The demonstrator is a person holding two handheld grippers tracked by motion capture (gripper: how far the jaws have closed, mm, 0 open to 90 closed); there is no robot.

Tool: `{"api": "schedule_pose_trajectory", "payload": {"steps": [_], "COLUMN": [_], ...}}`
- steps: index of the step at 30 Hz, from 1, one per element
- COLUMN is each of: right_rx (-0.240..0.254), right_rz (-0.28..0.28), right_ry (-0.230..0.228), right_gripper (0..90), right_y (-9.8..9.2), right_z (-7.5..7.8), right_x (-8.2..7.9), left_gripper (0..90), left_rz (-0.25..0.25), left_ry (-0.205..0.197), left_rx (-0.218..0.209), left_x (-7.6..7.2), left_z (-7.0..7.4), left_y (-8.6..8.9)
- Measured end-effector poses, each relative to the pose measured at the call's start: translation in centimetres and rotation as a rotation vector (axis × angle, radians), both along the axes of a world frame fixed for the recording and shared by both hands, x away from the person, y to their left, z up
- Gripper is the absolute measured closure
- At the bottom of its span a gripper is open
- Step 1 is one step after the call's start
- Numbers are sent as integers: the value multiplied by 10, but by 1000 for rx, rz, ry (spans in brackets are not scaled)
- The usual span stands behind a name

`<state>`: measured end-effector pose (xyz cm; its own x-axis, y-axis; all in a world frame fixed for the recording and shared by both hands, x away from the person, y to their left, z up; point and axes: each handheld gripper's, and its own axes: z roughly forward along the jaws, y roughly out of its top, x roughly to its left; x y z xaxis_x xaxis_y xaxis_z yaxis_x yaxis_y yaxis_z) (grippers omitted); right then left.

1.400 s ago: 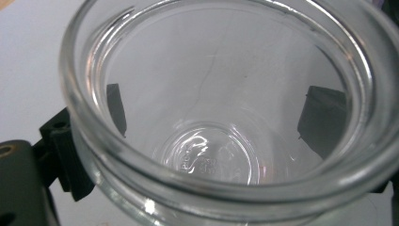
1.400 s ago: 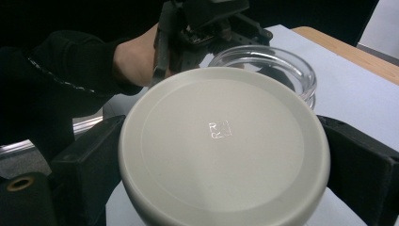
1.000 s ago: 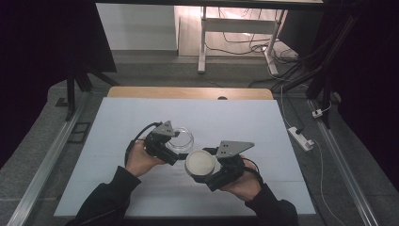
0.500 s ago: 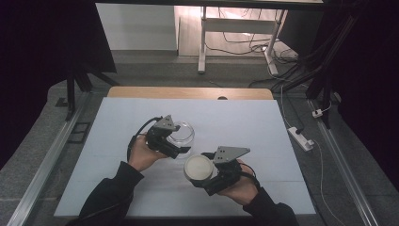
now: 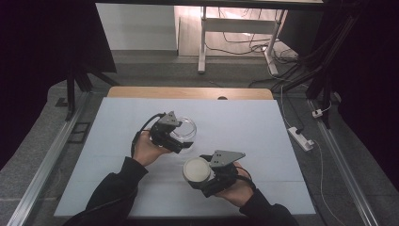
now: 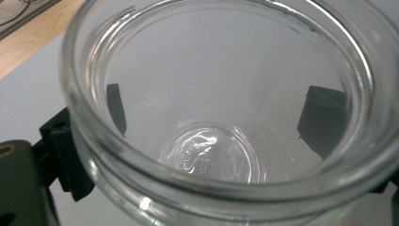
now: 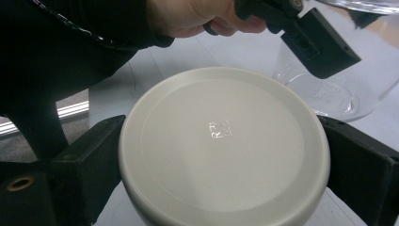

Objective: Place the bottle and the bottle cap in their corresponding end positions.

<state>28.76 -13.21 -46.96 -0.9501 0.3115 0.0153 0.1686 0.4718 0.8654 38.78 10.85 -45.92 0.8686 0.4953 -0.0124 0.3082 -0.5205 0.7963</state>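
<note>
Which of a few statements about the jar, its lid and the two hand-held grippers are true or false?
1. The left hand-held gripper grips a clear glass jar. True.
2. The white lid sits on the jar. False: the right hand-held gripper holds it apart from the jar.
3. The jar is full of liquid. False: it is empty.
4. The white table has a wooden far edge. True.

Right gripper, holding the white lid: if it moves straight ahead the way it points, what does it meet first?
Probably the glass jar held by the left gripper, just beyond the lid; depth is unclear.
</note>
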Motion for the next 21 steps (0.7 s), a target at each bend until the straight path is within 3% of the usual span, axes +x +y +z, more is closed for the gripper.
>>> {"api": "schedule_pose_trajectory", "payload": {"steps": [7,21], "right_rx": [-10,-30], "right_rz": [-15,-24], "right_ry": [-2,-8], "right_gripper": [71,71], "right_y": [2,11], "right_z": [-10,-27], "right_x": [3,10], "left_gripper": [69,69], "left_rz": [5,6], "left_ry": [-12,-18], "left_rx": [-12,5], "left_x": [8,23], "left_z": [-1,-8], "left_y": [-4,-14]}}
